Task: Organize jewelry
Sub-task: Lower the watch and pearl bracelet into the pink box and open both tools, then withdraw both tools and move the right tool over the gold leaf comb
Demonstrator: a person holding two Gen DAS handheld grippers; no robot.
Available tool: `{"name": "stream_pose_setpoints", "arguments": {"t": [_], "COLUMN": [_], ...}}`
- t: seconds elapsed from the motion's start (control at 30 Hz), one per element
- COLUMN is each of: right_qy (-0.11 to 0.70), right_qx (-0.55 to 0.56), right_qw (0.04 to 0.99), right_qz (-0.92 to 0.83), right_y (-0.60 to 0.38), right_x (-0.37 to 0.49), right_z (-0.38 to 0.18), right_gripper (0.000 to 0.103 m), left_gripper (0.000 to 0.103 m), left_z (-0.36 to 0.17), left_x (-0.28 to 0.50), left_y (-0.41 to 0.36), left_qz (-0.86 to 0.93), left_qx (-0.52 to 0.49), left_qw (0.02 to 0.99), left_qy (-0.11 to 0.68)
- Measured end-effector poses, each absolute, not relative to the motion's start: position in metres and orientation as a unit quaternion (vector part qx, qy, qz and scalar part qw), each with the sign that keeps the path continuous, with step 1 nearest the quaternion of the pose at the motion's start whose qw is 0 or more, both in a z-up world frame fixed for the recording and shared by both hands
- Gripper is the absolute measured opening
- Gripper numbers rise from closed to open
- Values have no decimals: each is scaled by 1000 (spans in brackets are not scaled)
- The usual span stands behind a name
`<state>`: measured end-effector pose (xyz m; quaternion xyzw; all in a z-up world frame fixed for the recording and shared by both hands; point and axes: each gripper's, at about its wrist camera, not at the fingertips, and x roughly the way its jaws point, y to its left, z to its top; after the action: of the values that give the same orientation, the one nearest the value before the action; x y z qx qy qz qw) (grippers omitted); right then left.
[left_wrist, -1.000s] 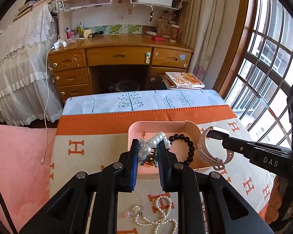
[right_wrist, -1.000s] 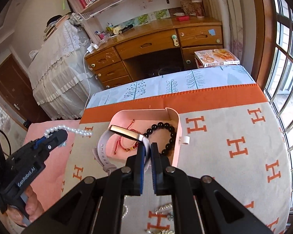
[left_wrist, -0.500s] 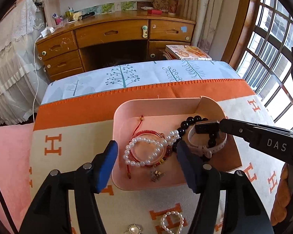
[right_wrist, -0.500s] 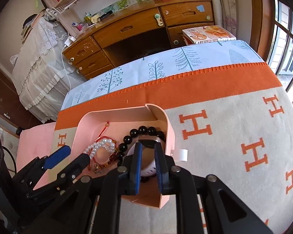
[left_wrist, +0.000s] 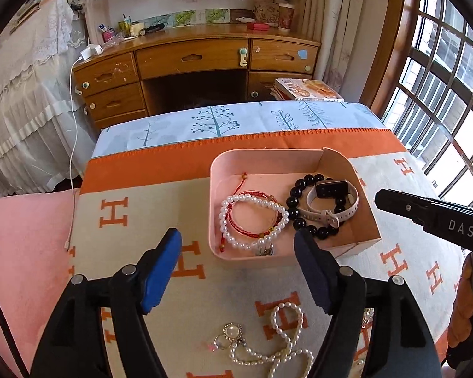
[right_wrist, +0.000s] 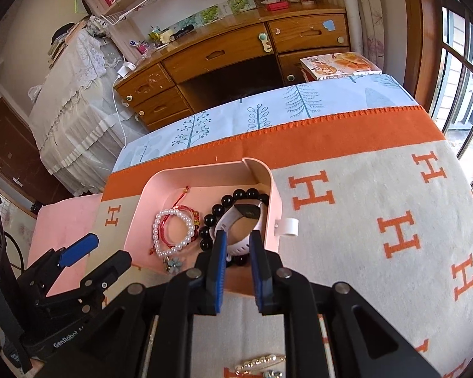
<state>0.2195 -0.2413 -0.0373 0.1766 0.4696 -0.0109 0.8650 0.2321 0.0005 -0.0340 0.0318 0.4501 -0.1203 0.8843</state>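
A pink tray [left_wrist: 268, 160] on the H-patterned blanket holds a pearl bracelet [left_wrist: 224, 220], a red cord bracelet [left_wrist: 246, 193], a black bead bracelet [left_wrist: 294, 189] and a white-strapped watch [left_wrist: 318, 212]. My left gripper [left_wrist: 238, 239] hovers at the tray's near edge; its jaws are opening wide with nothing pressed between them. The right gripper [right_wrist: 239, 242] stands at the tray's [right_wrist: 205, 170] near right corner, jaws a narrow gap apart. The watch [right_wrist: 249, 209] lies just beyond its tips. In the left wrist view, that gripper's tip [left_wrist: 378, 195] is clear of the watch.
A loose pearl necklace [left_wrist: 283, 330] and a round pendant [left_wrist: 231, 330] lie on the blanket near me. A white loop [right_wrist: 288, 226] sticks out from the tray's right wall. Beyond the bed are a wooden desk [left_wrist: 198, 60] and a magazine [left_wrist: 309, 89]; a window [left_wrist: 441, 78] is at right.
The left gripper let the pearl bracelet down into the tray and spread wide. The right gripper set the watch on the black beads, parted slightly and drew back.
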Motion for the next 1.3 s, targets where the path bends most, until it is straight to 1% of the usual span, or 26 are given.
{"name": "stream_pose_setpoints", "arguments": {"t": [0.3, 0.43, 0.6, 0.63, 0.7, 0.73, 0.77, 1.0, 1.13, 1.3], "right_qy": [468, 465, 456, 454, 453, 452, 453, 491, 515, 544], "right_qx": [156, 144, 135, 131, 122, 117, 111, 66, 39, -14], "right_qw": [870, 874, 880, 881, 883, 884, 885, 868, 854, 833], "right_qz": [-4, -1, 0, -1, -2, -2, -3, 22, 59, 101], "right_y": [-230, -224, -221, -221, -221, -221, -221, -222, -219, -211], "right_x": [167, 140, 106, 99, 88, 82, 77, 61, 61, 67], "right_z": [-16, -5, 8, 10, 11, 12, 11, -6, -27, -56], "right_gripper": [15, 15, 15, 16, 26, 32, 35, 36, 48, 49], "left_gripper": [73, 80, 82, 83, 88, 88, 89, 89, 89, 89], "left_z": [-11, 2, 18, 20, 25, 26, 27, 17, 3, -23], "left_x": [182, 150, 114, 107, 94, 88, 83, 60, 57, 67], "left_y": [22, 27, 33, 34, 36, 36, 36, 32, 29, 25], "left_qz": [-111, -114, -114, -115, -118, -120, -123, -136, -139, -143], "left_qx": [49, 61, 73, 72, 70, 70, 71, 80, 82, 82], "left_qw": [891, 897, 904, 906, 908, 909, 908, 900, 893, 878], "left_qy": [438, 424, 405, 402, 396, 394, 393, 407, 421, 449]}}
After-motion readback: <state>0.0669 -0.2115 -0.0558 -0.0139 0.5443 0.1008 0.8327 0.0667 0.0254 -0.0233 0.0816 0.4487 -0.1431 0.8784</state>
